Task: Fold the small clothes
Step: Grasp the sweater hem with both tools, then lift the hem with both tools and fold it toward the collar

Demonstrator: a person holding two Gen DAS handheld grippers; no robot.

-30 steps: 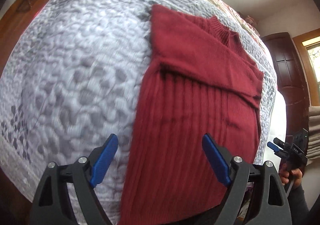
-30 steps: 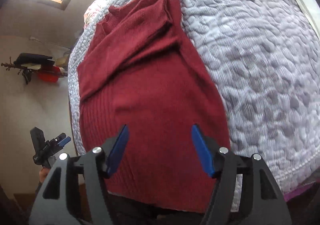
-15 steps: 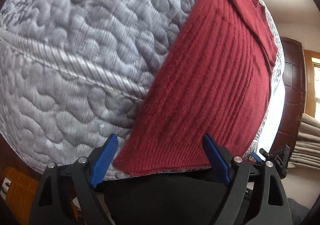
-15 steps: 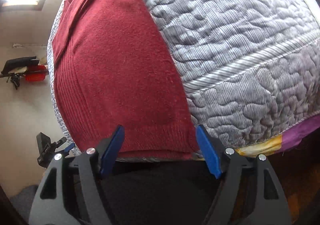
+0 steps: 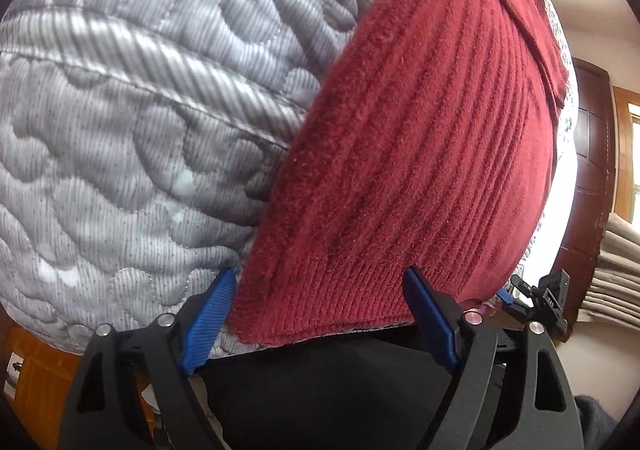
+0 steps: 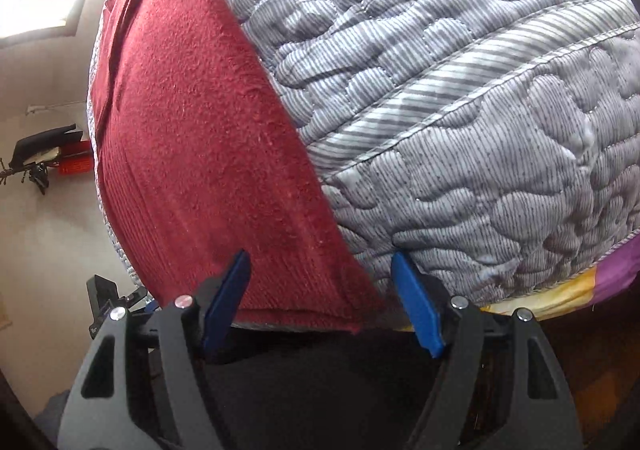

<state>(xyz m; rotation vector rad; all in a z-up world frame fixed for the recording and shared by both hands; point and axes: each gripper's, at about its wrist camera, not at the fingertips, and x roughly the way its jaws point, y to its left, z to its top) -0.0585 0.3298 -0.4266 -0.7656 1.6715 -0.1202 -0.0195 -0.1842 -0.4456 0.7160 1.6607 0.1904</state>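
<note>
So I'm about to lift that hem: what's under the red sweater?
The grey quilted bedspread lies under the red sweater and shows along both its sides. Whatever sits directly beneath the knit is covered.

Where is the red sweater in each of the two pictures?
Left wrist view: the red sweater fills the middle and right, its bottom hem between the open jaws.
Right wrist view: the red sweater lies on the left, its hem corner between the open jaws.
Shared landmark: the grey quilt under it.
</note>
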